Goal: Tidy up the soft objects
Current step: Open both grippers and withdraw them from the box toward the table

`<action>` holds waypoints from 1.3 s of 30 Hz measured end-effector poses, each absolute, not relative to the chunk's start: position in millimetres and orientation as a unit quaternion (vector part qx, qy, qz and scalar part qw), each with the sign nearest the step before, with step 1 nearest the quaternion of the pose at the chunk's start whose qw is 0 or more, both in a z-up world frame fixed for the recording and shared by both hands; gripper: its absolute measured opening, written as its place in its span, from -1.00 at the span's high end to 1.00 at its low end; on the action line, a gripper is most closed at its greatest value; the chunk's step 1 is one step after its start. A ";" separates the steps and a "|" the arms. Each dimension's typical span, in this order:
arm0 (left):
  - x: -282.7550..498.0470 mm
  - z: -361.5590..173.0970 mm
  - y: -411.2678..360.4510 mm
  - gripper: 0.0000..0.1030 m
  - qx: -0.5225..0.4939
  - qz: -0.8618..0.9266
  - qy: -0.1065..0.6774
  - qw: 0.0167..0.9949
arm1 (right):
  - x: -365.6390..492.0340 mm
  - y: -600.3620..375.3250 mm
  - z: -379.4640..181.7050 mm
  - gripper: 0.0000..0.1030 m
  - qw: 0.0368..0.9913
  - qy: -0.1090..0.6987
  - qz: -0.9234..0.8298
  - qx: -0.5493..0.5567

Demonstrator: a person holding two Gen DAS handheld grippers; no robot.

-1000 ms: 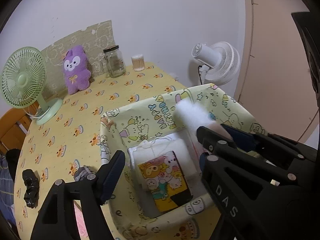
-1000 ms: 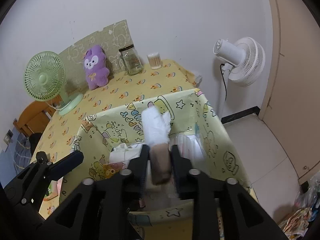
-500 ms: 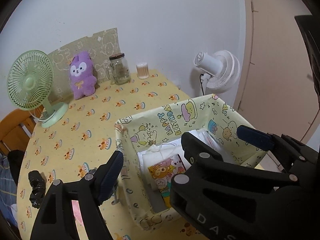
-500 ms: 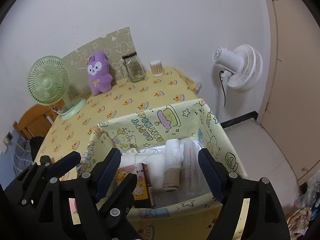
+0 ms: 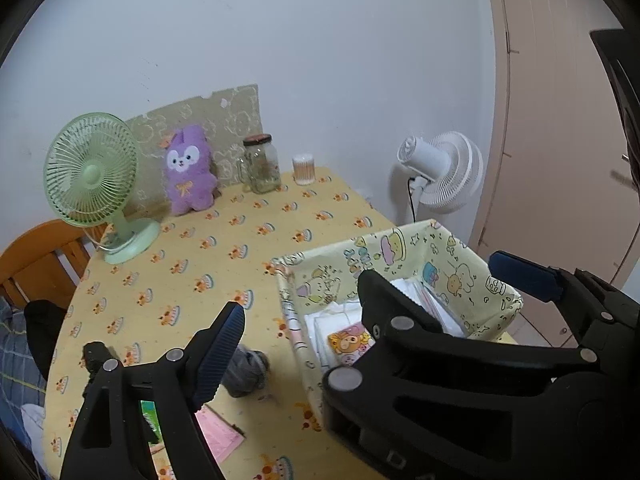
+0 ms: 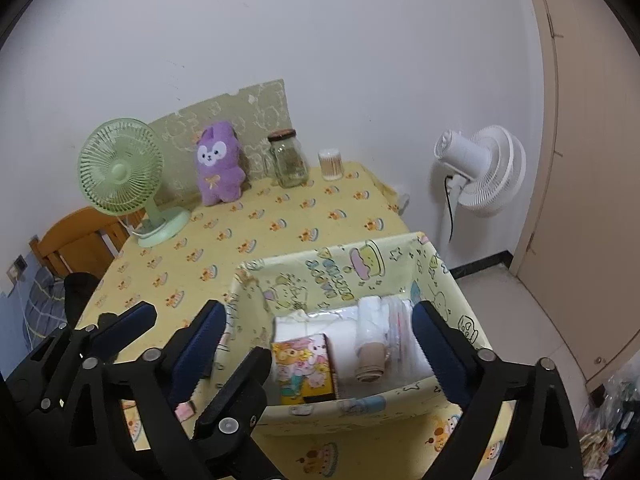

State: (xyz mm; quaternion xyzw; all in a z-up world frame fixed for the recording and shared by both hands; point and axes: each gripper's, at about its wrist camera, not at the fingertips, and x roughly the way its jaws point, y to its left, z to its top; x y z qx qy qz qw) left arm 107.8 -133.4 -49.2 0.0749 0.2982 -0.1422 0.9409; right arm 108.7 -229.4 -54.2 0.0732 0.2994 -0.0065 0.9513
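A yellow cartoon-print fabric box (image 6: 352, 264) stands at the table's near right edge. Inside it lie white folded cloths, a cartoon-print tissue pack (image 6: 304, 368) and a rolled white sock with a beige cuff (image 6: 370, 356). My right gripper (image 6: 318, 320) hovers above the box, jaws opening, nothing between them. My left gripper (image 5: 320, 324) is just left of it, over the box's left wall, jaws opening and empty; its right finger is hidden behind the right gripper. A grey rolled sock (image 5: 244, 372), a black bundle (image 5: 94, 356) and a pink packet (image 5: 218, 436) lie on the table left of the box.
At the back of the table stand a green desk fan (image 5: 92, 172), a purple plush (image 5: 188, 172), a glass jar (image 5: 262, 168) and a cotton-swab pot (image 5: 304, 170). A white fan (image 5: 444, 176) stands past the right edge. A wooden chair (image 5: 36, 256) is at the left.
The right gripper opened and let go of the white rolled sock, which now lies in the box. Both grippers drew back and up from the box.
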 end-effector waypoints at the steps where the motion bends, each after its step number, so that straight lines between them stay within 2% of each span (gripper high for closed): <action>1: 106.9 -47.3 -131.3 -0.65 0.074 -0.141 0.295 0.942 | 106.5 -226.9 -51.8 -0.95 0.952 0.297 -0.008 0.071; 8: 95.8 -35.0 -113.1 -0.73 0.063 -0.131 0.276 0.950 | 94.1 -208.7 -35.4 -1.00 0.960 0.275 -0.014 0.054; 24: 69.1 -19.9 -71.0 -0.77 0.048 -0.110 0.245 0.962 | 70.4 -165.2 -14.9 -1.00 0.970 0.240 0.022 0.029; 39: 66.1 -34.7 -37.7 -0.80 0.047 -0.089 0.252 0.963 | 72.3 -132.3 -30.6 -1.00 0.968 0.244 0.054 0.031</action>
